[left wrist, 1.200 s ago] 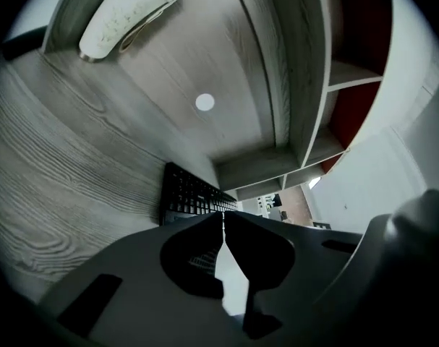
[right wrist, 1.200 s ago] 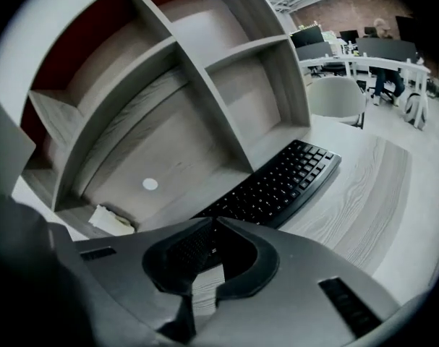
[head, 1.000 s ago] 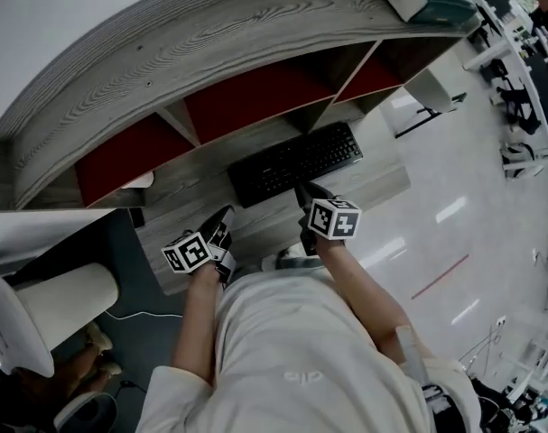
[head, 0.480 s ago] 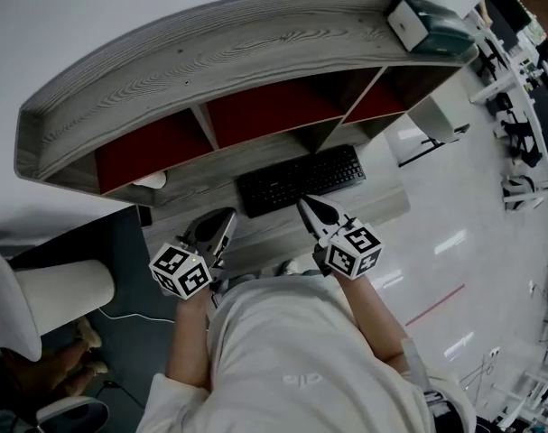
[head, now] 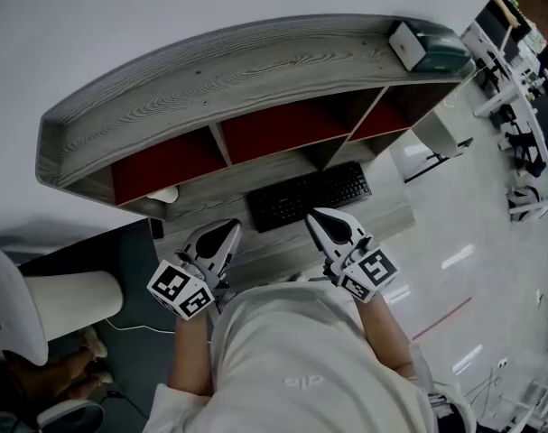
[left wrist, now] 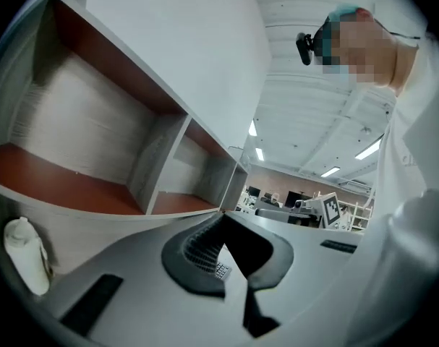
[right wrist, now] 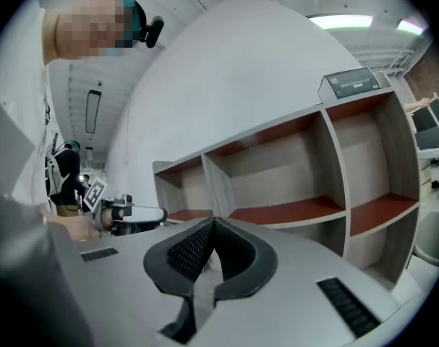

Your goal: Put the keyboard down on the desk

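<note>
Both sets of jaws are pressed together with nothing between them. Since a second ago my left gripper (head: 221, 238) and right gripper (head: 328, 225) have come up off the desk and rolled. They now hang close to my chest, tips pointing ahead. Just past the tips, the keyboard (head: 310, 195) lies flat on the desk (head: 386, 207), in the same spot and untouched. Behind it stands the open shelf unit (head: 255, 70). My judgement: put-down is done and I'm withdrawing.
</note>
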